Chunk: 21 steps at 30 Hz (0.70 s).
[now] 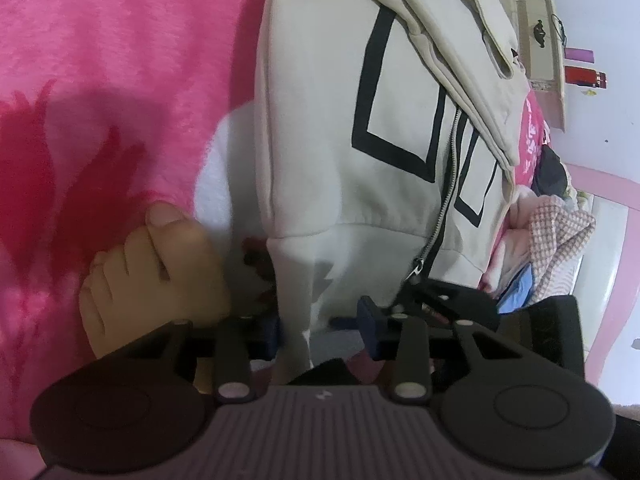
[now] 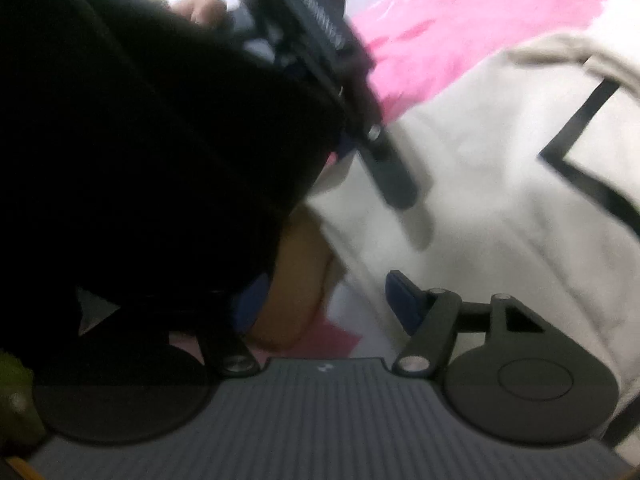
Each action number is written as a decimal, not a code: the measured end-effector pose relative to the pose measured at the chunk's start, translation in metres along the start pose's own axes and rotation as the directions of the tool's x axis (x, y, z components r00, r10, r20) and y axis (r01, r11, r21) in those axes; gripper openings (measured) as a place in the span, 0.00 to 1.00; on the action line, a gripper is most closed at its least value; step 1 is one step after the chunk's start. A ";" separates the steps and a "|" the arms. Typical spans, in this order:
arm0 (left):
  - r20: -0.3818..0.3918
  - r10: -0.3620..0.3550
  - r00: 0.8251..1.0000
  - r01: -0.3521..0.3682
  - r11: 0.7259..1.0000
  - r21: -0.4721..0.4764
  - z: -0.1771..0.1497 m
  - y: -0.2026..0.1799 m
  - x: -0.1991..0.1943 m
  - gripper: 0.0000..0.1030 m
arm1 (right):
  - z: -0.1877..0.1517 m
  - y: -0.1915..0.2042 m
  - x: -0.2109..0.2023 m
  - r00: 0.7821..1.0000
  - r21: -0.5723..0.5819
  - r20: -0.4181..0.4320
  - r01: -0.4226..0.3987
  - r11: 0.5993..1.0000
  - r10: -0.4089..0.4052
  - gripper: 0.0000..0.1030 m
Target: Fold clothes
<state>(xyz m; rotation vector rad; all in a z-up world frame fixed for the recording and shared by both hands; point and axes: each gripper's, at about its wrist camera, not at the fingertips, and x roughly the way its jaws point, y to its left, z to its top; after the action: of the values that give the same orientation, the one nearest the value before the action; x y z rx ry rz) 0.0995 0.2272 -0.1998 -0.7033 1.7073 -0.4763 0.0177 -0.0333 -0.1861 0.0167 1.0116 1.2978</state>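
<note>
Bed, covered by a fuzzy pink blanket [image 1: 100,60] with darker red patches toward the near left. Directly on the blanket: a cream zip-up hoodie [image 1: 320,120] with black outlined rectangles on the front, lying lengthwise, metal zipper running diagonally toward the near edge, hem bunched and partly lifted. A bare foot [image 1: 156,276] pressing on the blanket just beside the hoodie's hem. Heaped at the far right edge: a pile of other clothes [image 1: 556,216], among them a pink-and-white checked piece. Same cream fabric over pink in the right wrist view, blurred.
</note>
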 end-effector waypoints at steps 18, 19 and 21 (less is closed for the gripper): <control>0.032 0.173 0.984 -0.176 0.964 0.199 -0.007 -0.034 0.011 0.27 | -0.012 -0.029 -0.070 0.979 0.243 0.113 0.140 0.960 -0.171 0.60; 0.036 0.183 0.982 -0.187 0.960 0.209 -0.008 -0.036 0.012 0.26 | -0.019 -0.035 -0.094 0.962 0.304 0.132 0.191 0.933 -0.240 0.60; 0.044 0.202 0.978 -0.207 0.951 0.230 -0.009 -0.040 0.012 0.23 | -0.042 -0.042 -0.140 0.912 0.433 0.140 0.293 0.852 -0.385 0.61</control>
<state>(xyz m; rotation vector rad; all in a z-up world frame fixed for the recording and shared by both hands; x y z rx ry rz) 0.0973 0.1894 -0.1810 -0.3547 1.6512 -0.5121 0.0351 -0.1800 -0.1483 0.2820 1.0193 0.7253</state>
